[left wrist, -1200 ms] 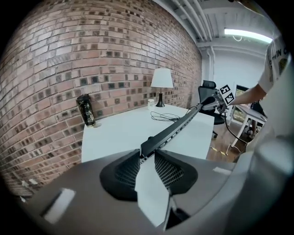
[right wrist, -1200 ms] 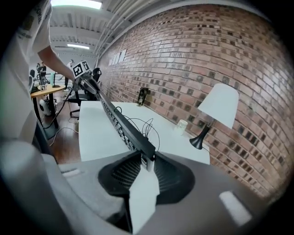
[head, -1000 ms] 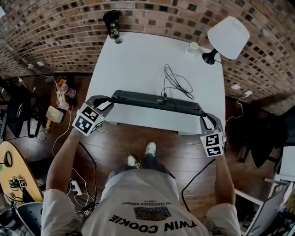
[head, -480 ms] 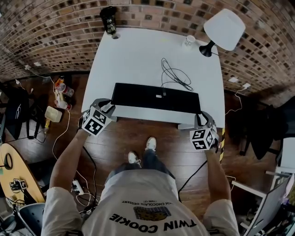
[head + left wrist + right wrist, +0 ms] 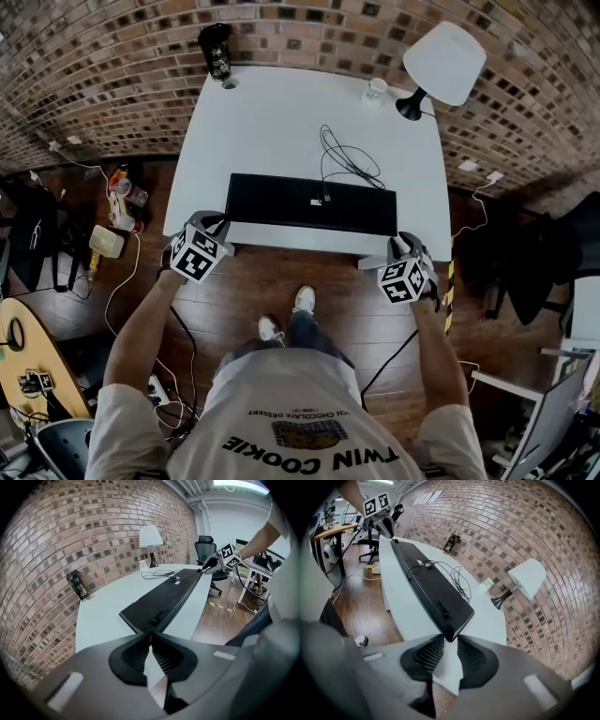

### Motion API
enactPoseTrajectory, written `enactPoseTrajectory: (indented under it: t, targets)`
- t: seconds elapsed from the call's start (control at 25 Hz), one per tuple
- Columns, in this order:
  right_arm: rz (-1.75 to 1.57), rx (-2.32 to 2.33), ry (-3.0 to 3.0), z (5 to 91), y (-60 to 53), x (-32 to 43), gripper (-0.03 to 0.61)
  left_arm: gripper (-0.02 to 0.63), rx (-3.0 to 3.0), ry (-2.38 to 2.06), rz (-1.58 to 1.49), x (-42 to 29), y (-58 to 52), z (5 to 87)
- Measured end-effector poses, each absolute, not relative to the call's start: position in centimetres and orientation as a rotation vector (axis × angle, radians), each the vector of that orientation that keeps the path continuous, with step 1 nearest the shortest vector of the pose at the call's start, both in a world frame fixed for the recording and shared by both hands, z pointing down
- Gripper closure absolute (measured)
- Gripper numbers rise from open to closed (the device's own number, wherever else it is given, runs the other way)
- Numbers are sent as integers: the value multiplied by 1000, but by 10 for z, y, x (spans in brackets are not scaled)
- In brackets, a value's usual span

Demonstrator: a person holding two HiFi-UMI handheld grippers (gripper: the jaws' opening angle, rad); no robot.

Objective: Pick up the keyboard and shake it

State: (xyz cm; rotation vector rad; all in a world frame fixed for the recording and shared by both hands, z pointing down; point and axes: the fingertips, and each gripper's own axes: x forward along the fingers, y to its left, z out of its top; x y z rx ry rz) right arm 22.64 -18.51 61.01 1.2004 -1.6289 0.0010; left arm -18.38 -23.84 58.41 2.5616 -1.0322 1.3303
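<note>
The black keyboard (image 5: 309, 203) lies flat near the white table's (image 5: 272, 112) front edge, its cable (image 5: 349, 159) looped behind it. My left gripper (image 5: 216, 230) sits just off the keyboard's left end. In the left gripper view its jaws (image 5: 151, 637) are closing, the tips meet, and nothing is between them; the keyboard (image 5: 168, 597) starts just beyond. My right gripper (image 5: 401, 246) is at the right end. In the right gripper view its jaws (image 5: 449, 641) stand apart with the keyboard's (image 5: 426, 585) near corner caught between the tips.
A white-shaded lamp (image 5: 441, 61) and a small cup (image 5: 375, 91) stand at the table's back right, a dark can (image 5: 216, 49) at the back left. Bottles and cables (image 5: 127, 192) litter the wooden floor to the left. The person's feet (image 5: 286, 314) are below the front edge.
The keyboard, held up and tilted a second ago, has come down flat on the table. The left gripper has let go of its end and drawn shut. Both grippers moved slightly back.
</note>
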Motion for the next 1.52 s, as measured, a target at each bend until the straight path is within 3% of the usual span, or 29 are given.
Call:
enactPoseTrajectory:
  t: [0.24,0.96,1.12,1.32,1.52]
  targets:
    - [134,1308,-1665,590,-171,215,491,606,2640,-1046,1135,-159,-225,558]
    - [488,1540,-2209,474,-82,51,492,607,2667,-958,575,-50,-97,487]
    - [554,1555,-2292,459,-49,42,503,607,2634,-1000,498,-30,-60,470]
    - [588,1536,-2348,454,12,54,575,606,2572,-999,457,2,0,465]
    - [578,1524,-2375,451,73,80,577,606,2580,-999,439,39,63,457]
